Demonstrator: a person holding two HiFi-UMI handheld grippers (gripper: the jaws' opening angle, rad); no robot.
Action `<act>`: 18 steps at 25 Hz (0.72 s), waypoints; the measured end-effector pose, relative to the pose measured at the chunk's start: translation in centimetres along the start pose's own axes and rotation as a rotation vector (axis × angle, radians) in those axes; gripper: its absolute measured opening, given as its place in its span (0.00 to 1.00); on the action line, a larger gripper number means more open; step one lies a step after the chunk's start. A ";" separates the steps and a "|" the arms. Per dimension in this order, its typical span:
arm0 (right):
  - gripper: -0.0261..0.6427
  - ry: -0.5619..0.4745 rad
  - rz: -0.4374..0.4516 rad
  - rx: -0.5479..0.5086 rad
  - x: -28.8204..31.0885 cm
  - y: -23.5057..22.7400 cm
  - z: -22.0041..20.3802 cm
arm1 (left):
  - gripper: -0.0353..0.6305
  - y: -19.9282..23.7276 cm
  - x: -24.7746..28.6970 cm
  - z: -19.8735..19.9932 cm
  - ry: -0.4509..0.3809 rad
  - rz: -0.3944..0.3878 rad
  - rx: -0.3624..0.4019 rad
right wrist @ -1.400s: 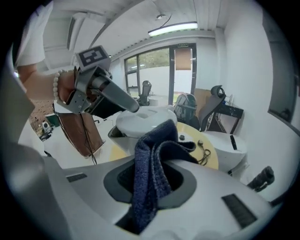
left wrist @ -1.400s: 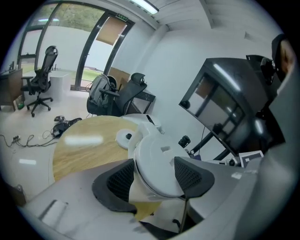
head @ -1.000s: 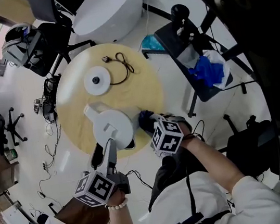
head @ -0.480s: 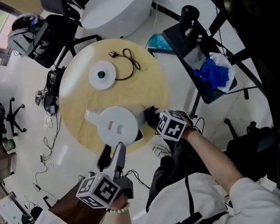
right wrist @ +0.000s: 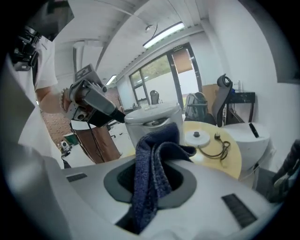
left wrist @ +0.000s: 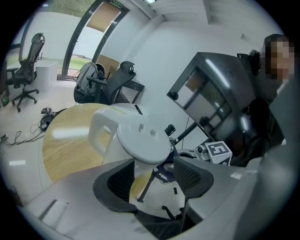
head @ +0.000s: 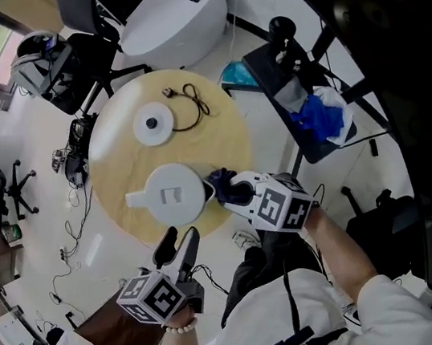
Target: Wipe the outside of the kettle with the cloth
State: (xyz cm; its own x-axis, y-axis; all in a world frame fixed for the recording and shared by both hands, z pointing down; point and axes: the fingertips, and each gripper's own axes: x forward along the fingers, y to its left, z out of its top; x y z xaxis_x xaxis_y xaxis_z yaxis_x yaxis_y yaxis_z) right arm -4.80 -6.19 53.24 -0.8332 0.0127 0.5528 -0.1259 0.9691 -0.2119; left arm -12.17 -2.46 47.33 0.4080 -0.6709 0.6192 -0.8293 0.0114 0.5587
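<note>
Two grippers, one loaded. Right gripper [head: 231,192]: jaws clamped on the cloth [right wrist: 151,168], dark blue nubbly knit, folded, tail running back between the pads. Only the right gripper view shows that. Head view gives just a dark wad beside the kettle [head: 172,195], contact unclear. Left gripper [head: 177,247]: jaws apart, nothing between the ribbed black pads, off the table edge and short of the kettle. Kettle: smooth white plastic, round, flat lid, upright near the front edge of the round pale-wood table [head: 231,137]. Left gripper view shows its loop handle [left wrist: 101,133]; in the head view it points picture-left, away from the cloth. White disc base [head: 152,125] and black cord [head: 189,103] sit farther back.
</note>
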 end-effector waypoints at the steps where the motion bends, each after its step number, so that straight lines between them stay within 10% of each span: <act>1: 0.14 0.011 -0.010 -0.023 -0.2 -0.1 0.3 | 0.45 0.1 -0.4 0.3 -0.010 0.008 0.016; 8: 0.14 0.039 -0.012 -0.020 -0.3 -0.1 0.3 | 0.49 4.3 -3.3 8.7 -0.240 0.105 0.250; 12: 0.14 0.053 -0.012 -0.006 0.2 -0.2 -0.2 | 0.68 7.3 -0.3 10.6 -0.194 0.046 0.331; 18: 0.14 0.094 -0.004 0.037 2.7 -0.9 -2.4 | 0.67 6.9 1.9 9.3 -0.144 0.033 0.343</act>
State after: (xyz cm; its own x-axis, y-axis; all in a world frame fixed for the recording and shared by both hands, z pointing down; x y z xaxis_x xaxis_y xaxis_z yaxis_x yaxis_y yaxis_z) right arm -5.63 -6.42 56.85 -0.7785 0.0339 0.6267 -0.1499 0.9596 -0.2380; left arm -20.66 -10.53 47.27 0.3410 -0.7723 0.5360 -0.9308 -0.1977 0.3074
